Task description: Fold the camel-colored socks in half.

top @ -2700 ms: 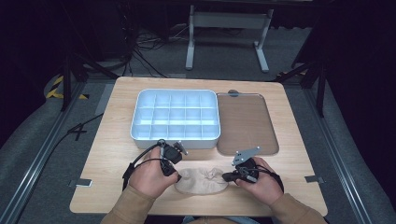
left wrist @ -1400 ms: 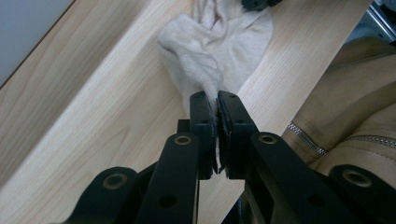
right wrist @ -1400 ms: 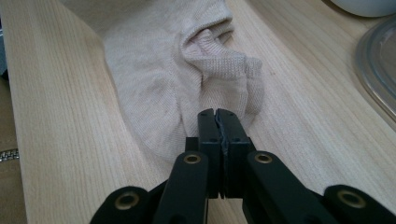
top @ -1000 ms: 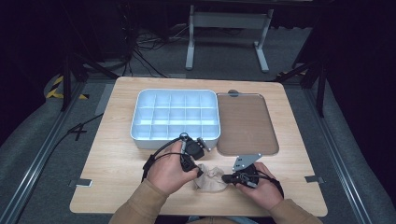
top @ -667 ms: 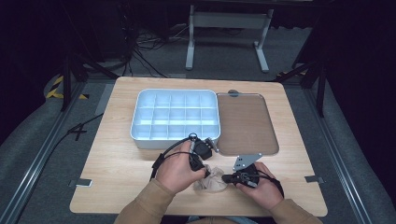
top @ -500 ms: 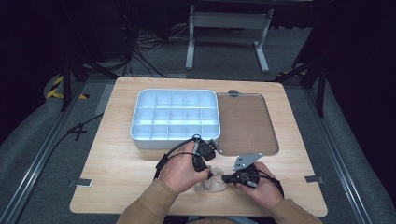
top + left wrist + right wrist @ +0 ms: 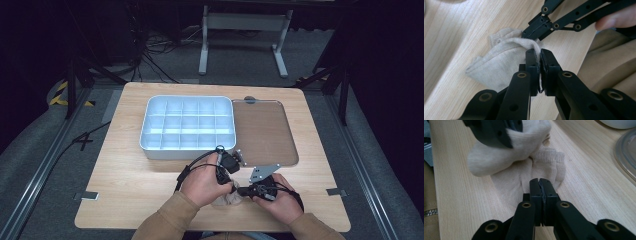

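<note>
A beige sock [image 7: 226,200] lies near the front edge of the wooden table [image 7: 125,175], folded over on itself between the two hands. My left gripper [image 7: 540,53] is shut on the raised fold of the sock [image 7: 499,62]; in the high view it [image 7: 231,186] sits just left of the right one. My right gripper [image 7: 540,182] is shut on the ribbed cuff end of the sock [image 7: 546,162], which rests flat on the wood. Both sets of tips nearly meet over the sock. The hands hide most of the sock in the high view.
A white tray [image 7: 187,125] divided into several compartments stands behind the hands. To its right lies a flat brownish clear lid [image 7: 262,130], whose rim [image 7: 626,152] is close on the right. The table's front edge is just below the hands.
My left gripper has moved right and slightly down toward the right gripper, carrying its end of the sock over so the sock is folded. The right gripper has stayed put.
</note>
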The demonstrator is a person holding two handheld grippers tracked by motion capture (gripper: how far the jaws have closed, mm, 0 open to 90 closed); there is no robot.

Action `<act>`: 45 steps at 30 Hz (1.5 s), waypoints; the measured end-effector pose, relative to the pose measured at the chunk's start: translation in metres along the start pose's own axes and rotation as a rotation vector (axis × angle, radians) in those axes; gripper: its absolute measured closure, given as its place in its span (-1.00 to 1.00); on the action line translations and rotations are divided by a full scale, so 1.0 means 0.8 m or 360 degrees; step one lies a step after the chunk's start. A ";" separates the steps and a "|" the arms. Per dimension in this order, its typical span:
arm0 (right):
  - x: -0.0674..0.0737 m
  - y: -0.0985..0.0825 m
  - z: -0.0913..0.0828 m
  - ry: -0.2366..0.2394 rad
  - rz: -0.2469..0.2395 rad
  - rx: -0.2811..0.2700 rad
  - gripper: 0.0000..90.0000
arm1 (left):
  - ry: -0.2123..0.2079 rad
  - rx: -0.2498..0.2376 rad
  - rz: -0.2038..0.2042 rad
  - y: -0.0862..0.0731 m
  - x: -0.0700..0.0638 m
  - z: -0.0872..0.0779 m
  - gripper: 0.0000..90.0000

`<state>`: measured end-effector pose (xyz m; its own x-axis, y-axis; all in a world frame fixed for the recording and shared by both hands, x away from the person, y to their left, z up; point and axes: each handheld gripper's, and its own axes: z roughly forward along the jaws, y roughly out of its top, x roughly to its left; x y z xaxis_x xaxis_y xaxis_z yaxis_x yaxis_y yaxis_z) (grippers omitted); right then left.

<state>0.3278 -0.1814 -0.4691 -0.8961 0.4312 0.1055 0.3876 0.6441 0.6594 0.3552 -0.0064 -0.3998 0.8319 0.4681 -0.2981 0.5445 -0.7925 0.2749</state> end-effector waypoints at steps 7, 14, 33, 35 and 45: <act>-0.001 0.000 0.000 0.0007 0.0007 -0.0001 0.99 | 0.0023 -0.0019 -0.0041 0.000 0.007 0.012 0.90; -0.001 -0.001 0.000 0.0010 0.0009 -0.0006 0.99 | 0.0036 -0.0040 -0.0059 0.001 0.008 0.018 0.90; 0.001 0.005 -0.027 0.0008 0.0037 -0.0055 0.83 | -0.0031 -0.0186 0.0026 -0.013 0.000 -0.008 0.39; 0.002 0.005 -0.030 0.0007 0.0036 -0.0064 0.83 | -0.0025 -0.0196 0.0026 -0.015 0.000 -0.012 0.37; 0.016 0.030 -0.051 -0.0005 -0.0027 -0.0212 0.92 | 0.0097 -0.0270 -0.0031 -0.048 0.023 -0.033 0.41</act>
<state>0.3164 -0.1863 -0.4217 -0.9016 0.4228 0.0913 0.3398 0.5619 0.7542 0.3528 0.0428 -0.3920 0.8231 0.5097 -0.2505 0.5667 -0.7080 0.4214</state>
